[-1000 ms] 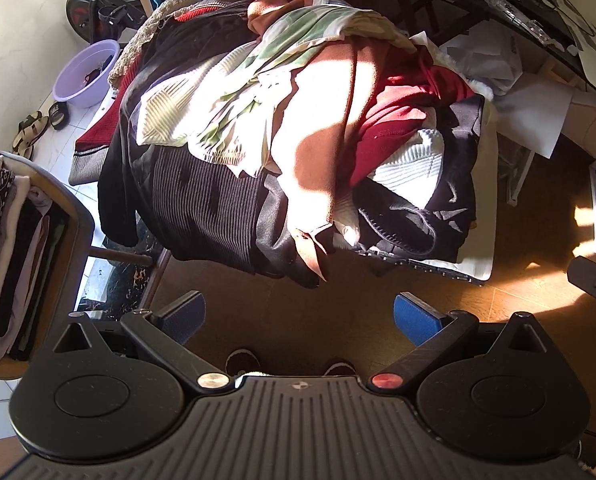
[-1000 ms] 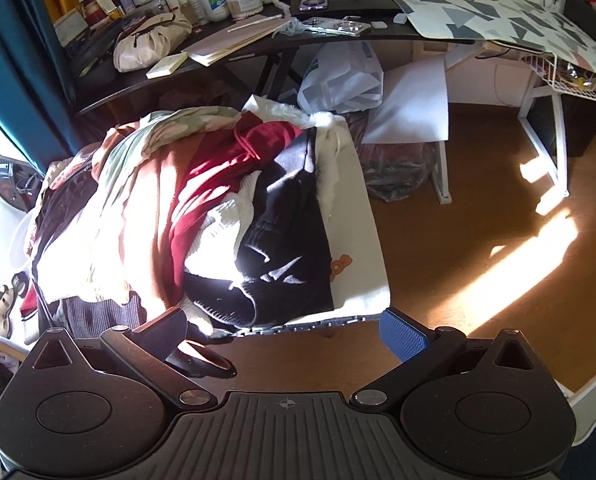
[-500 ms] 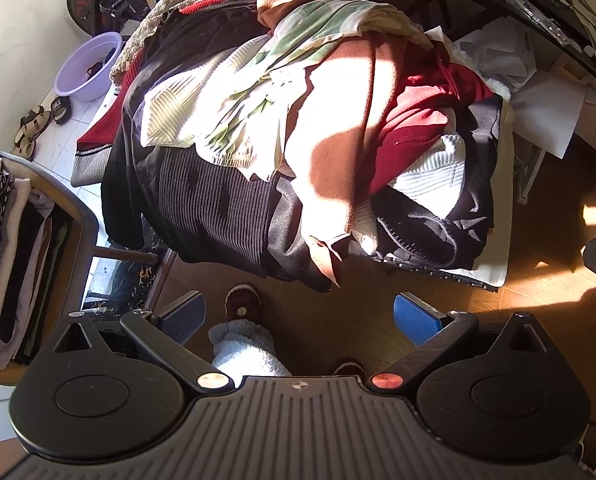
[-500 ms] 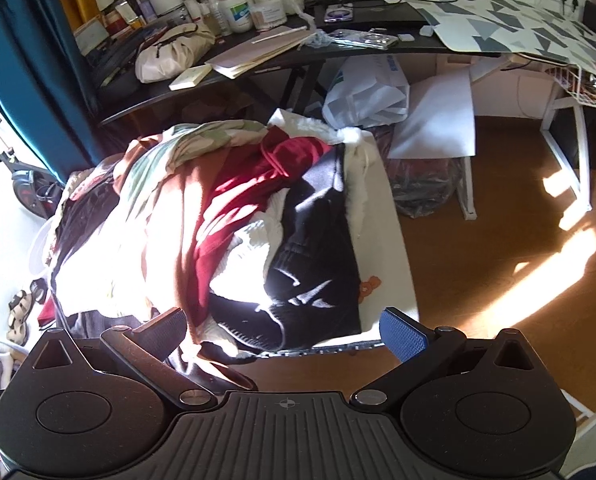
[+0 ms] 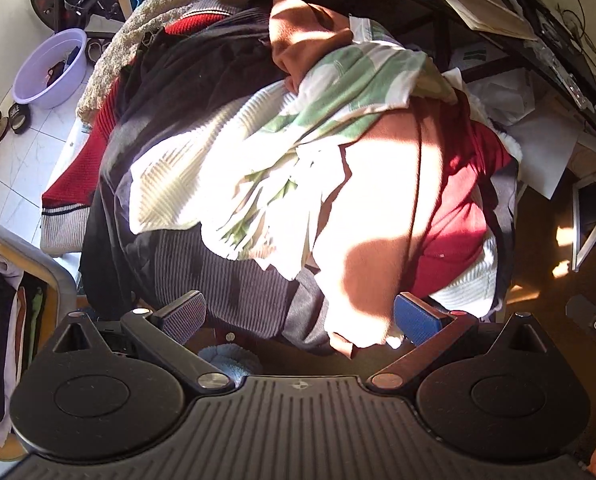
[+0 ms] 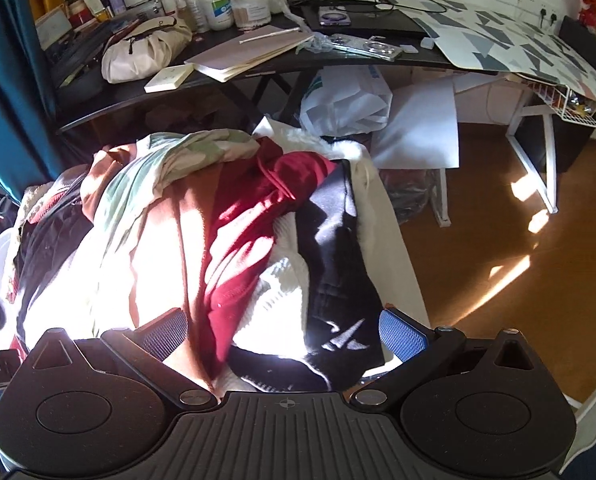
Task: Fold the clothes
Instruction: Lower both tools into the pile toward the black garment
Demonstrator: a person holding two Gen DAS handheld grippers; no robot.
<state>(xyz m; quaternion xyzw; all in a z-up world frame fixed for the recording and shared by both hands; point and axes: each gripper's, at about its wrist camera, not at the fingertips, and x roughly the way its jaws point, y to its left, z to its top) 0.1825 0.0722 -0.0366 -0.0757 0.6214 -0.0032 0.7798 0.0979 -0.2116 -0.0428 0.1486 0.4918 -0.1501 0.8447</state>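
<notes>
Terracotta cloth, half lit by sun, lies over the top of the heap of clothes (image 5: 298, 168), and this brown garment (image 5: 378, 216) serves as the landmark. The heap rests on a white surface whose edge (image 6: 398, 240) shows only in the right wrist view. At least six garments can be counted: the brown one, a dark red one (image 6: 249, 232) to its right, a black one with a pale logo (image 6: 338, 280) further right, a green-and-white patterned one (image 5: 338, 104) over its far end, a cream ribbed knit (image 5: 185, 168) to its left, and a dark ribbed piece (image 5: 217, 280) below that.

Two grippers are in view. The left gripper (image 5: 302, 316) hangs at the near edge of the heap, its jaws spread wide, with the brown garment's hem between them; contact cannot be judged. The right gripper (image 6: 283, 328) also has its jaws wide apart, over the dark red and black garments.

Only the left wrist view shows one lilac basin (image 5: 51, 66) on the tiled floor, well left of the brown garment. Only the right wrist view shows the cluttered dark tabletop (image 6: 257, 68) beyond the heap.
</notes>
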